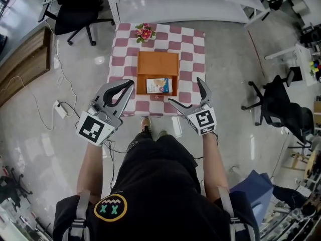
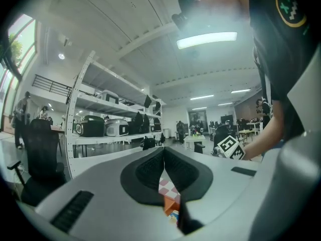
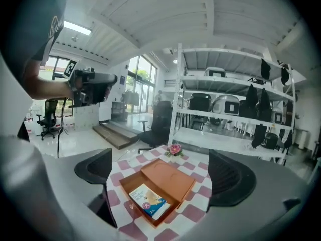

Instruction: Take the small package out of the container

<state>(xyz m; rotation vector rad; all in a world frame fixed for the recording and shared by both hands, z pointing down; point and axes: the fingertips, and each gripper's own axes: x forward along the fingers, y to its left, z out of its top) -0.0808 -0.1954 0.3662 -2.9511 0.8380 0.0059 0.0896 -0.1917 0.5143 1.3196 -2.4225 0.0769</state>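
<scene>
An open orange container (image 1: 141,84) rests on the pink-and-white checked table (image 1: 193,49), its lid (image 1: 157,63) folded back. Inside lies the small blue-and-white package (image 1: 159,86), flat against the right side. My left gripper (image 1: 131,83) hovers over the table's near left corner, shut with nothing in it. My right gripper (image 1: 185,92) hangs open above the near right corner, just right of the container. The right gripper view shows the container (image 3: 131,182) and package (image 3: 147,201) between the spread jaws, below them. The left gripper view shows a sliver of container (image 2: 170,203) under the closed jaws.
A small pot of pink flowers (image 1: 145,32) stands at the table's far edge. On the floor are a black office chair (image 1: 75,11) at far left, another (image 1: 283,104) to the right, and a power strip (image 1: 61,109) with cables. White shelving (image 3: 235,99) runs behind the table.
</scene>
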